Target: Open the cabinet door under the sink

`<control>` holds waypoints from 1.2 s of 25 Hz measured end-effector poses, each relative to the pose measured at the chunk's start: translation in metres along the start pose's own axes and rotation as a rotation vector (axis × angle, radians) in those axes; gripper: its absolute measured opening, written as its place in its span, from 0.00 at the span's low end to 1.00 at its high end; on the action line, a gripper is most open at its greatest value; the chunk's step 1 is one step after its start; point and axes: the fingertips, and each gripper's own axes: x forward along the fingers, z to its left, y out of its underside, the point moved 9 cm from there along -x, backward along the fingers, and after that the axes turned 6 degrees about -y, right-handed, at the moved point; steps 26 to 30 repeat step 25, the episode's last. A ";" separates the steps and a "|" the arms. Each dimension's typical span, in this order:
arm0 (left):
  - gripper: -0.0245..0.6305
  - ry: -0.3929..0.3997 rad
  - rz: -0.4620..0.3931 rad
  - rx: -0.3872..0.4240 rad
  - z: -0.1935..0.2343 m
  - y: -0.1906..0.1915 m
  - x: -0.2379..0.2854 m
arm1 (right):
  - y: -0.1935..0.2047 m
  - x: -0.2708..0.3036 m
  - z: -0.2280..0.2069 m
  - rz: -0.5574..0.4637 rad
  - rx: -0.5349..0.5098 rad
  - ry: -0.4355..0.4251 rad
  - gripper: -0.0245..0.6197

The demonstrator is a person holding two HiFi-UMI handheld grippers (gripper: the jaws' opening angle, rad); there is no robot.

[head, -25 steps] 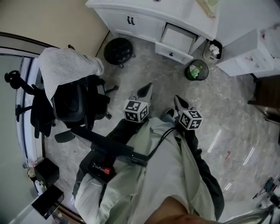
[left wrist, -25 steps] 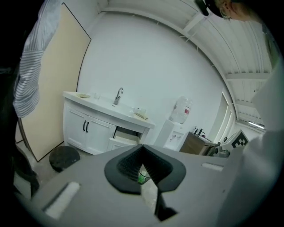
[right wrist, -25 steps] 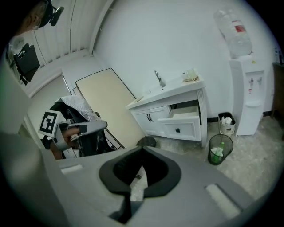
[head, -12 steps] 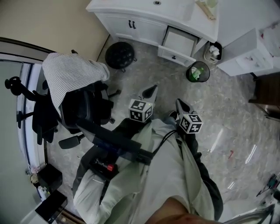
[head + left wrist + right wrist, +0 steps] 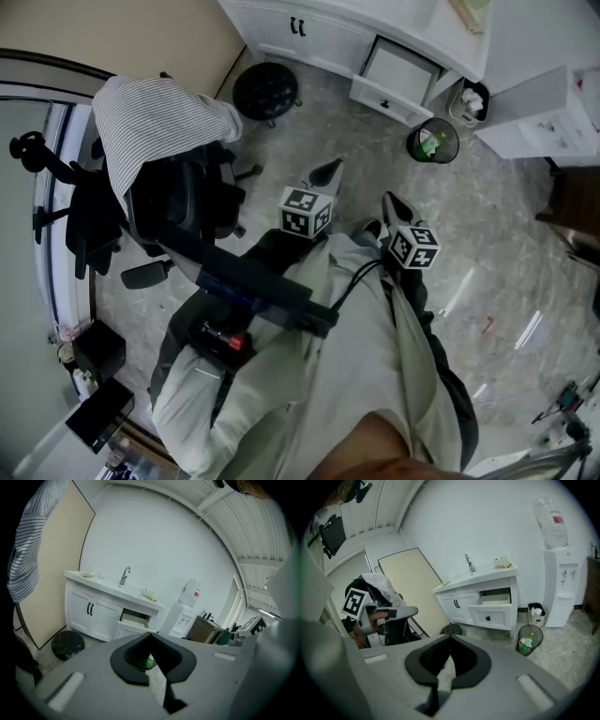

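Head view: nothing of the task is done yet. The doors under the sink sit shut at twelve o'clock, well apart from both grippers (the drawer at one o'clock stands pulled out). Left gripper and right gripper are clenched on nothing. Left to do, I judge: approach, grip a handle, swing a door open.

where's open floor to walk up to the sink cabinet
Bare floor runs between the black stool and the wire bin, before the open drawer. The left side is crowded by the office chair.
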 end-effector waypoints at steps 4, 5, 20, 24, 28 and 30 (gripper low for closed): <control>0.05 -0.010 -0.007 -0.004 -0.003 0.000 0.000 | -0.001 -0.002 -0.004 0.001 -0.005 -0.002 0.04; 0.05 -0.012 -0.008 -0.006 -0.004 0.000 0.001 | -0.002 -0.003 -0.005 -0.002 -0.003 -0.002 0.04; 0.05 -0.044 0.000 -0.022 -0.021 0.008 0.006 | 0.000 -0.018 -0.026 -0.008 0.018 -0.019 0.04; 0.05 -0.057 0.004 -0.033 -0.025 0.014 0.001 | 0.005 -0.024 -0.026 0.006 0.021 -0.029 0.04; 0.05 -0.061 0.006 -0.036 -0.026 0.016 -0.001 | 0.007 -0.025 -0.026 0.011 0.022 -0.031 0.04; 0.05 -0.061 0.006 -0.036 -0.026 0.016 -0.001 | 0.007 -0.025 -0.026 0.011 0.022 -0.031 0.04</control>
